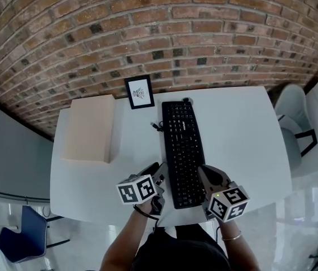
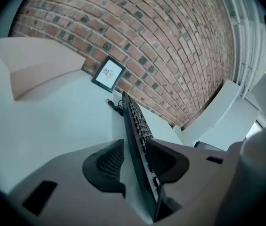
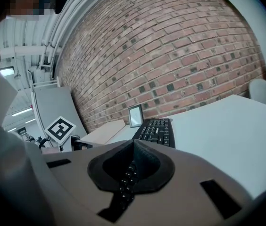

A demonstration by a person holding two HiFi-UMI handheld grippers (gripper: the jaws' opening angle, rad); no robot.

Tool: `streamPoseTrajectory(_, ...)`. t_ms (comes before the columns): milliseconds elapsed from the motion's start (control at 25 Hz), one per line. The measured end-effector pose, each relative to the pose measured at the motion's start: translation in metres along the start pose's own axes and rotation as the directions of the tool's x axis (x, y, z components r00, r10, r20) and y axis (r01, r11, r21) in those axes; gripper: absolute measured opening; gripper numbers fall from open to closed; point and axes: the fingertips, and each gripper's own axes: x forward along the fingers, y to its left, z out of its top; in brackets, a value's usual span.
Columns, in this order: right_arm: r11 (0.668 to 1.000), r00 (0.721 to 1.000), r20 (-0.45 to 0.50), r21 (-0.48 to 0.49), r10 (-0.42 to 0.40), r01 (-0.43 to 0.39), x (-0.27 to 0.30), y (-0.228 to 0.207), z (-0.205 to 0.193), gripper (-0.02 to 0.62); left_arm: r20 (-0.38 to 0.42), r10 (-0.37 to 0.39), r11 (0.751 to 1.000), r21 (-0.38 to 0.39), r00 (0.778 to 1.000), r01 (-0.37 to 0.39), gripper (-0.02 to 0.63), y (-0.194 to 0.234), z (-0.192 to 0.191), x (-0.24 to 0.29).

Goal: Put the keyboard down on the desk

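Resting the black keyboard (image 1: 182, 151) flat on the white counter (image 1: 243, 134), lengthwise toward the brick wall (image 1: 148, 33) — clamping its near right edge in the right tool (image 1: 203, 171), straddling its near left edge with the left tool (image 1: 157, 171), jaws standing apart, not pressing.

From my feed, a red-brown brick wall (image 1: 159, 27) fills everything toward 12 o'clock, and the white desk (image 1: 243, 134) stands against it. I see a pale chair (image 1: 292, 112) at 3 o'clock and a blue chair (image 1: 23, 239) at 8 o'clock. The glossy pale floor (image 1: 300, 230) reflects light at 4 o'clock.
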Motion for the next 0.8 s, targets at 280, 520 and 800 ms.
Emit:
streamPoseTrajectory(280, 1.000, 1.000, 0.010, -0.027, 0.007, -0.006, -0.007, 0.018, -0.005, 0.005, 0.052, 0.015, 0.970, 0.240, 0.999, -0.027, 0.117, -0.024, 0.011, -0.029)
streamPoseTrajectory(520, 0.998, 1.000, 0.030, -0.060, 0.004, -0.003, -0.013, 0.035, -0.008, 0.005, 0.072, -0.011, 0.929, 0.370, 0.997, -0.017, 0.068, -0.041, 0.012, -0.057)
streamPoseTrajectory(800, 0.993, 0.997, 0.071, -0.120, 0.003, 0.005, -0.024, 0.061, -0.006, 0.005, 0.087, -0.030, 0.900, 0.437, 0.996, -0.011, 0.028, -0.046, 0.009, -0.084)
